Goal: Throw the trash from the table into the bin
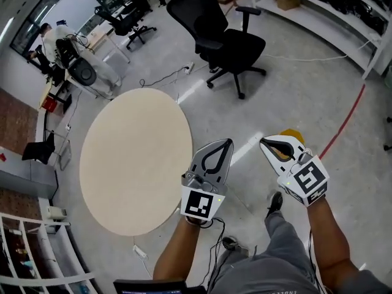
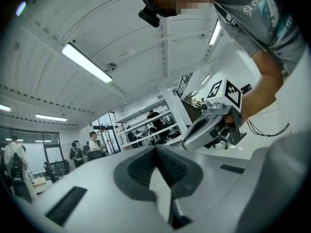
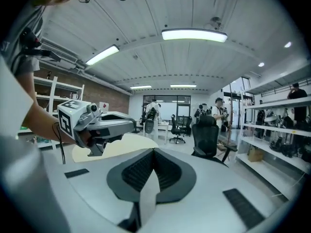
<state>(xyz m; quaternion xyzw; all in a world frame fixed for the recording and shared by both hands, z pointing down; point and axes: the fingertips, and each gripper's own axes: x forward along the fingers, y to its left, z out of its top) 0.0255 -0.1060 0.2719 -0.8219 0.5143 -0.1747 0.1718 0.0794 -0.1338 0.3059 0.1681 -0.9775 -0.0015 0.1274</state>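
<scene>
Trash nowhere in sight: round pale wooden table (image 1: pixel 135 158) at left, bare across all that shows, so task judged done or close to it. Just right of table's rim, left gripper (image 1: pixel 228 143), grey jaws pressed together with nothing between them, pointing out over the floor. Close beside it but apart, right gripper (image 1: pixel 264 142), jaws likewise closed tight and empty. Behind right gripper's tip, small yellow-orange shape (image 1: pixel 290 133) low on the floor, mostly hidden; possibly the bin, cannot tell. Likely step now a last check: sweep gaze over whole table and floor round its rim for any missed scrap; keep both grippers clear of each other and of table edge; spread jaws only once directly over a fresh piece, then close squarely across it. Surface smooth, flat, uncluttered. Room, left to right: people at cluttered desks (image 1: pixel 52 45) in far corner, glossy grey floor (image 1: pixel 294 97) with loose black cables (image 1: pixel 165 75), black wheeled office chair (image 1: pixel 226 41) beyond table, thin red line (image 1: pixel 346 121) across floor, long white shelving (image 1: pixel 318 11) along right wall.
</scene>
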